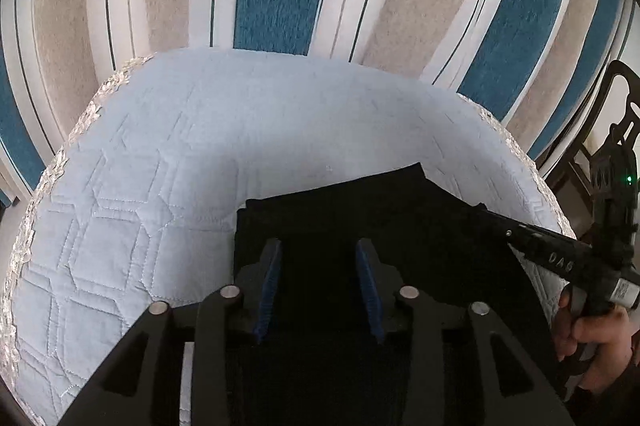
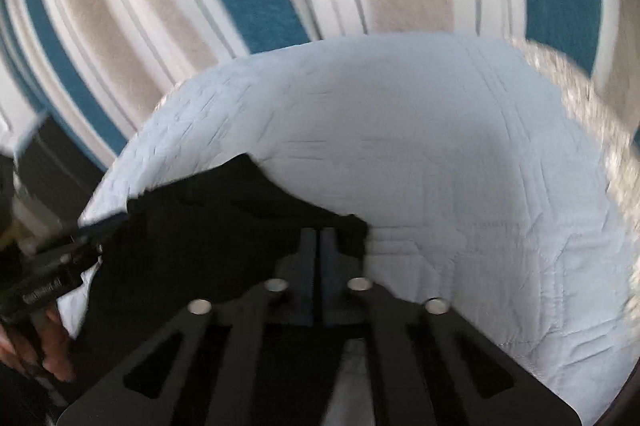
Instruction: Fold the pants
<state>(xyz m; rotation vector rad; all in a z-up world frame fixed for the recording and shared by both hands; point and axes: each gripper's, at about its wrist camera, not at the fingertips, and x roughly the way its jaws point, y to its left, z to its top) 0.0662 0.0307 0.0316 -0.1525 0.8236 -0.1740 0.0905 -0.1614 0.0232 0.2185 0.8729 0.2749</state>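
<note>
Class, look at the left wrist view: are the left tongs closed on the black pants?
No: the left tongs stand open, their blue pads apart above the black pants on the quilted cover.

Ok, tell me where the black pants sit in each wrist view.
Left wrist view: black pants lie lower centre, under the open left hand-held gripper.
Right wrist view: black pants lie lower left, an edge pinched in the shut right hand-held gripper.
Shared landmark: the pale blue quilted cover beneath them.
</note>
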